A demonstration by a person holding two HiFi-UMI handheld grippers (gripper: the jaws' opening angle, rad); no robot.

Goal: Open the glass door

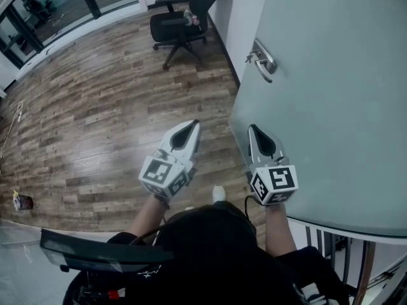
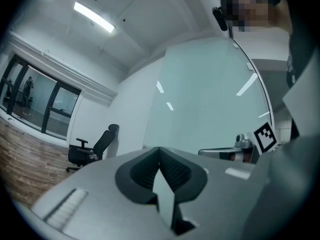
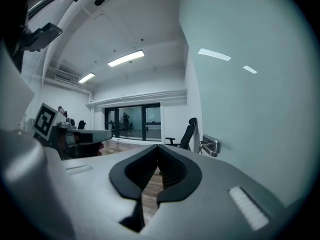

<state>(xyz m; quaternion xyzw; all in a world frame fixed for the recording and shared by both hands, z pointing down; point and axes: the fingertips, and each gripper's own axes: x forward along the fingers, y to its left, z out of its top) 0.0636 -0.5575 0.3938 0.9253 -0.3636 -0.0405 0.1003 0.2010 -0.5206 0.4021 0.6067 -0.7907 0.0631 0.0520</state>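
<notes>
Frosted, pale-green glass door, one, filled the right side of the head view, its near edge running down past a white wall to the wooden floor.

Metal lever handle, one, sat on the door close to that edge. In the right gripper view it lay ahead and to the right of the jaws, untouched.

Grippers, two, grey-bodied, were held side by side and apart:
- Left gripper: over bare floorboards, jaws closed tip to tip, nothing between them.
- Right gripper: just at the door's edge, well short of the handle, jaws closed, nothing between them.

Marker cubes, two, one per gripper, carried black-and-white square patterns, the only print to be made out.

Black office chair, one, on castors, stood by the wall beyond the door's edge.

Open room: a broad stretch of boards ran leftward from the door and forward to the chair and the dark-framed window wall.

Small item, one, lay on the floor far left, too small to identify.

Ceiling strip lights, two, showed in the right gripper view.
</notes>
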